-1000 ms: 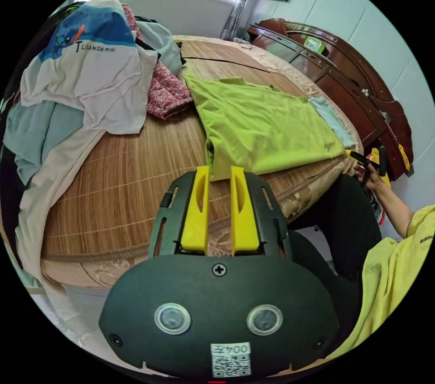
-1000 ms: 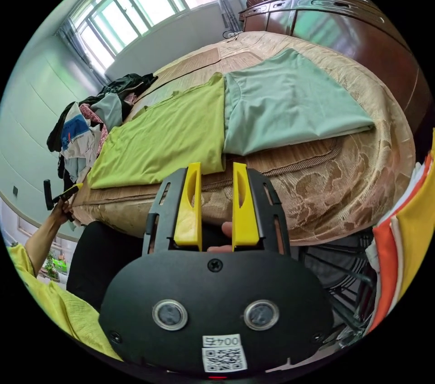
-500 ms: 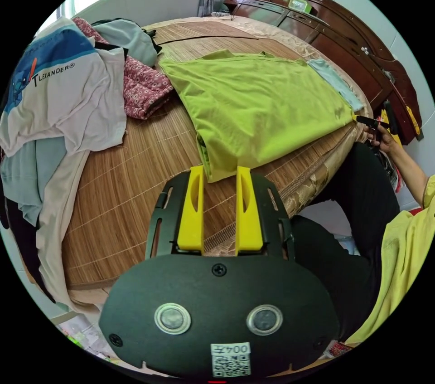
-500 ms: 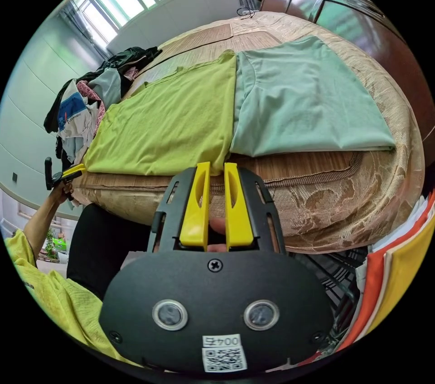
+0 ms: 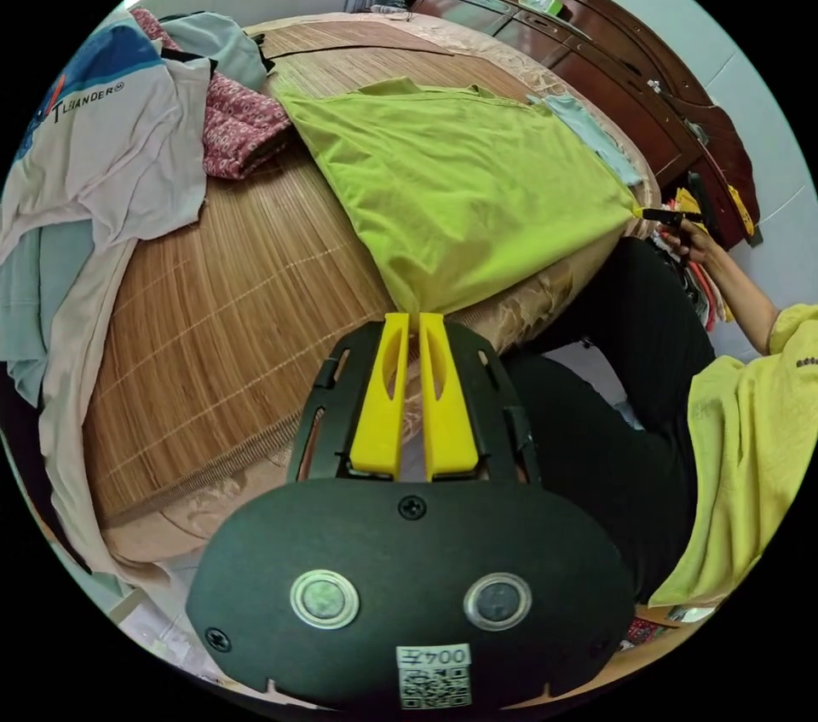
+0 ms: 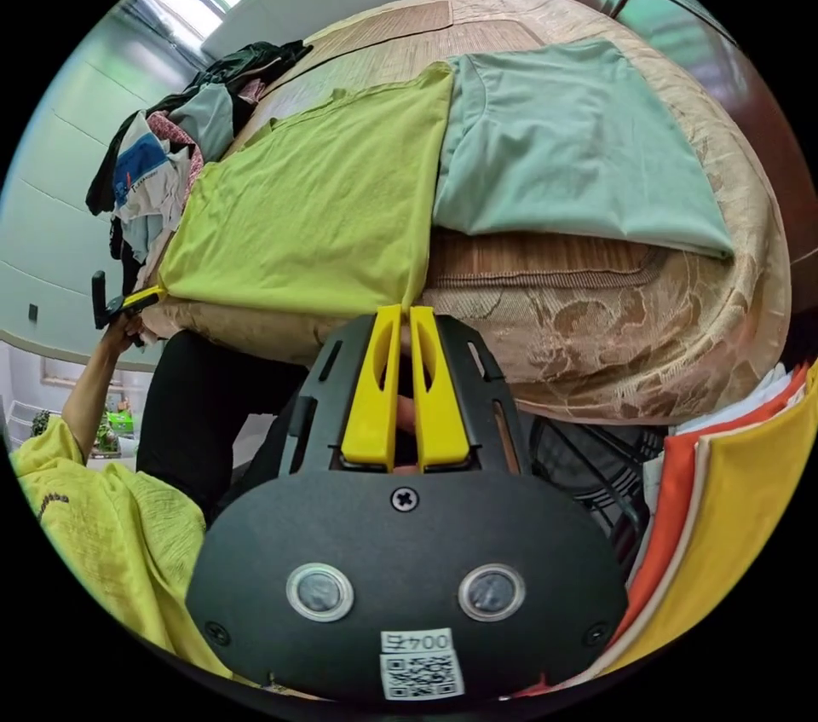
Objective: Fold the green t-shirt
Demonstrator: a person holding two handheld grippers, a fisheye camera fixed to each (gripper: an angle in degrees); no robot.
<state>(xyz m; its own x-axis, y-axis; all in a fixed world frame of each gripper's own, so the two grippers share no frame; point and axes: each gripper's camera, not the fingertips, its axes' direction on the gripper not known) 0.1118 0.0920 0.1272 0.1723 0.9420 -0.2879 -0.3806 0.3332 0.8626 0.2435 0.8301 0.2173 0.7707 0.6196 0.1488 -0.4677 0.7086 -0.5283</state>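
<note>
Drawn toward the bed edge since half a second ago: the green t-shirt [image 5: 460, 185], whose near hem then lay on the woven mat [image 5: 213, 313] and now hangs past the mat's border, over the brocade side of the bed [image 6: 596, 347]. Closed since then as well: both pairs of yellow jaws.

In the left gripper view, left gripper [image 5: 411, 321] at lower centre, jaws together, clamped on one bottom corner of the shirt, the cloth running up from the tips toward the middle of the frame. At the right edge, right gripper [image 5: 649, 215] pinching the other bottom corner, held by a hand [image 5: 694, 240]. Hem pulled taut between the two corners. Upper left: a heap of other clothes [image 5: 111, 134], a white printed shirt on top, a red patterned piece beside it.

In the right gripper view, right gripper [image 6: 407, 314] at centre, jaws pressed onto the shirt corner. Green t-shirt [image 6: 324, 202] spread flat across centre left, its far side touching a pale green folded garment [image 6: 571, 142] at upper right. At the left edge, left gripper [image 6: 141, 298] on the other corner. Lower right: stacked orange and yellow fabric [image 6: 733, 500].
</note>
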